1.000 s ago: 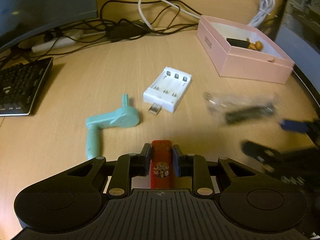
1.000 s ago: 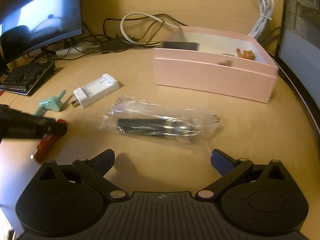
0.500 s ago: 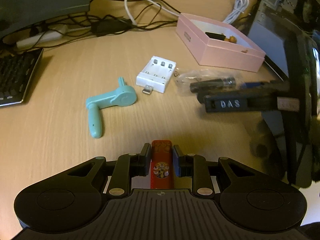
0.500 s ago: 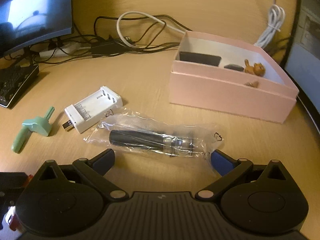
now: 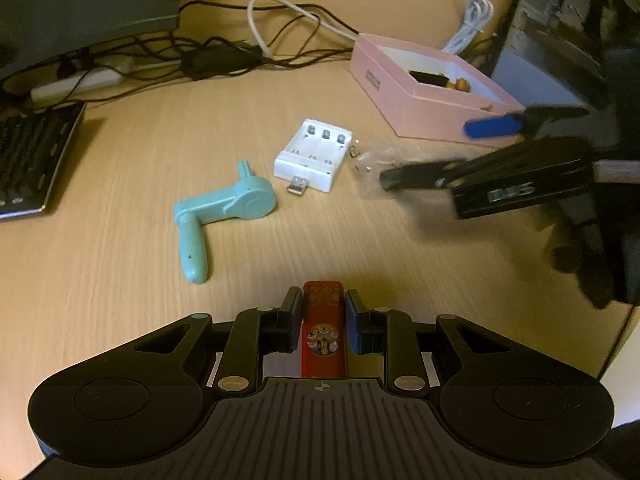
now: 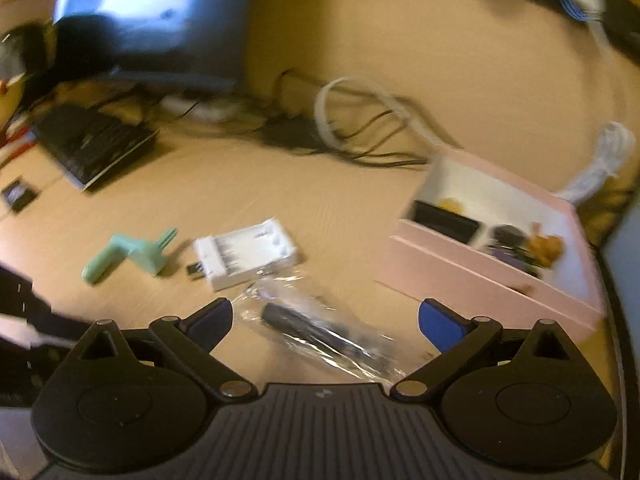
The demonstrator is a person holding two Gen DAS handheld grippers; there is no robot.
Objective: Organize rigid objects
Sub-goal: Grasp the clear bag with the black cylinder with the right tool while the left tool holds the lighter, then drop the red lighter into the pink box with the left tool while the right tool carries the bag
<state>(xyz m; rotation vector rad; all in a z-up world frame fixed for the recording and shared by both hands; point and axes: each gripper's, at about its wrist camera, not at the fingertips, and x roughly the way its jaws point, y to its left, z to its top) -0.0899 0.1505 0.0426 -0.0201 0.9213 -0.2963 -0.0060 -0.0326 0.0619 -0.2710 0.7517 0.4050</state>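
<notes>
Left wrist view shows the left gripper (image 5: 323, 322) with its fingers (image 5: 291, 322) closed on a flat red case (image 5: 323, 332) that has a round picture on its face; the case stands out forward between them, above the wooden table (image 5: 120, 280). Ahead of the fingers and a little to their left lies a mint-green crank handle (image 5: 224, 210). Further ahead, just beside the handle, is a white battery charger (image 5: 314, 154) with its USB plug turned toward the gripper. To the right of the charger lies a clear plastic bag (image 5: 366, 168) with a dark cylinder inside, and the right gripper (image 5: 440, 152) reaches over it from the right side, blurred. Beyond it stands an open pink box (image 5: 400, 100) with some small things inside.

Right wrist view is blurred. The right gripper's fingers (image 6: 210, 316) are spread wide apart and hold nothing. Between them, close in front, the plastic bag (image 6: 320, 332) lies on the table at a slant. Ahead and to the left of the fingers are the charger (image 6: 248, 254) and, further left, the crank handle (image 6: 128, 254). Ahead and to the right is the pink box (image 6: 460, 276), which holds a black flat item, a dark round one and a small orange figure. A keyboard (image 6: 92, 144) and a monitor (image 6: 152, 24) are far on the left, with cables (image 6: 360, 120) behind.
</notes>
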